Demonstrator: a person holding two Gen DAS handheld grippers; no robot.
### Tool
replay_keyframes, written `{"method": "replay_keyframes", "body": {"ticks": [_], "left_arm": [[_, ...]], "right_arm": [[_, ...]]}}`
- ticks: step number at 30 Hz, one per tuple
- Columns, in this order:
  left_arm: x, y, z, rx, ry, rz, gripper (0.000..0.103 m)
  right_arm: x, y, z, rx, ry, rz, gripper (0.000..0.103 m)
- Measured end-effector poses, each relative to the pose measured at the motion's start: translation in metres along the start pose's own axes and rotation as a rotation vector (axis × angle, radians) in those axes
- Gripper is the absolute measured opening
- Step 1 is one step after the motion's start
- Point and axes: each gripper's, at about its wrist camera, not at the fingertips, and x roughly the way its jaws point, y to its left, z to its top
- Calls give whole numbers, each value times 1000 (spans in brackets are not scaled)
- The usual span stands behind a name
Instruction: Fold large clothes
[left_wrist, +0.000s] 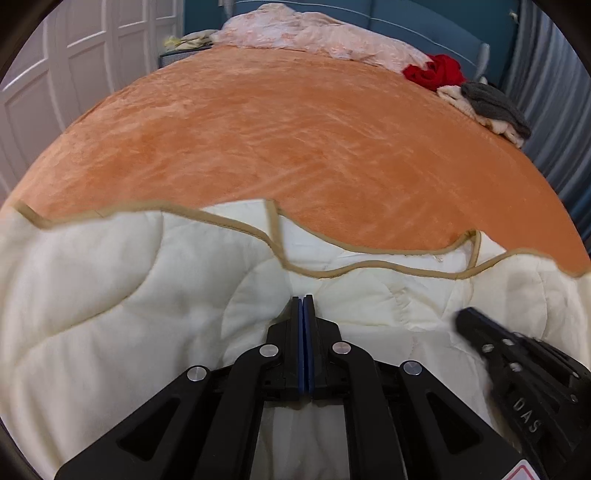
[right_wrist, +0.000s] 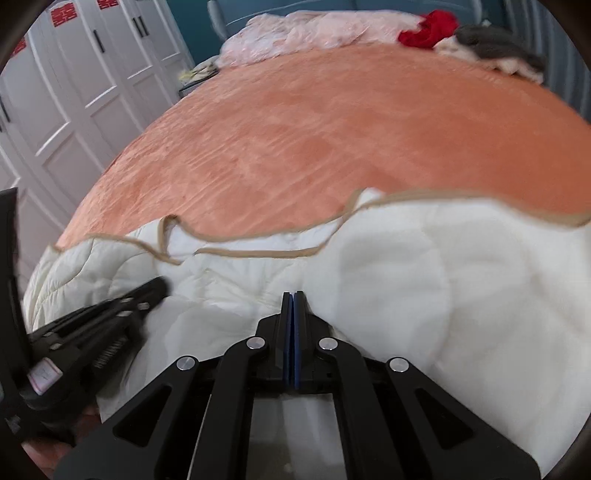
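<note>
A large cream quilted blanket with tan piping lies bunched at the near end of the bed; it also shows in the right wrist view. My left gripper is shut on a fold of the blanket. My right gripper is shut on another fold, just to the right of the left one. The right gripper also shows at the lower right of the left wrist view. The left gripper shows at the lower left of the right wrist view. The blanket's tan edge wavers across the bed.
An orange plush bedspread covers the bed. At the far end lie a pink duvet, a red garment and a grey and cream pile. White wardrobe doors stand to the left.
</note>
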Motion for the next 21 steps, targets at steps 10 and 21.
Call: {"method": "replay_keyframes", "body": {"ticks": [10, 21], "left_arm": [[-118, 116, -32, -277, -46, -77, 20], [-176, 177, -118, -493, -30, -103, 54]], "right_arm": [[-100, 15, -35, 49, -29, 173, 5], [-85, 60, -94, 46, 144, 230, 5]]}}
